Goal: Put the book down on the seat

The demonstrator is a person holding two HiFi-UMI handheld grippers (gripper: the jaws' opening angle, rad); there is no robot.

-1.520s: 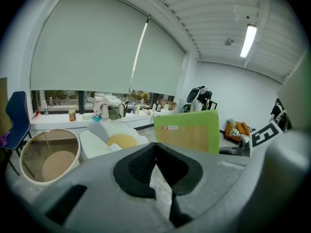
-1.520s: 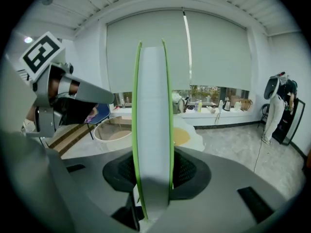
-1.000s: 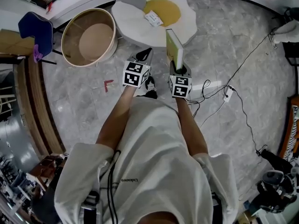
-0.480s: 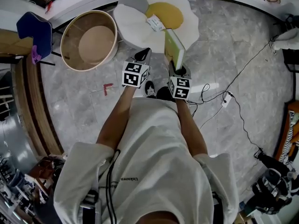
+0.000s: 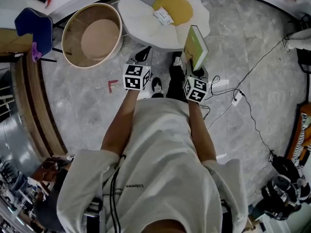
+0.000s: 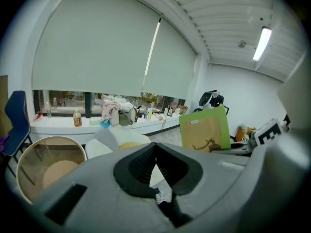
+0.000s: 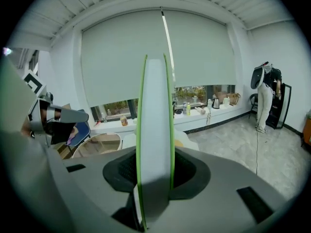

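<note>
A green-covered book (image 5: 195,46) stands upright in my right gripper (image 5: 195,71), which is shut on its lower end. In the right gripper view the book (image 7: 155,130) shows edge-on, white pages between green covers, clamped between the dark pads. The seat (image 5: 141,23) is a white flower-shaped cushion with a yellow centre, on the floor just ahead and left of the book; a small card (image 5: 163,16) lies on it. My left gripper (image 5: 144,56) hovers near the seat's front edge, shut and empty. In the left gripper view the book (image 6: 206,130) rises at the right.
A round wooden tub (image 5: 92,35) stands left of the seat, a blue chair (image 5: 34,25) farther left. Cables and a power strip (image 5: 236,98) run over the grey floor at the right. The person's shoes (image 5: 176,69) stand between the grippers. A window ledge (image 6: 73,123) holds bottles and clutter.
My right gripper carried the book to the right and tilted its top rightward. The person stepped closer to the seat, so the shoes now show. My left gripper shifted slightly left.
</note>
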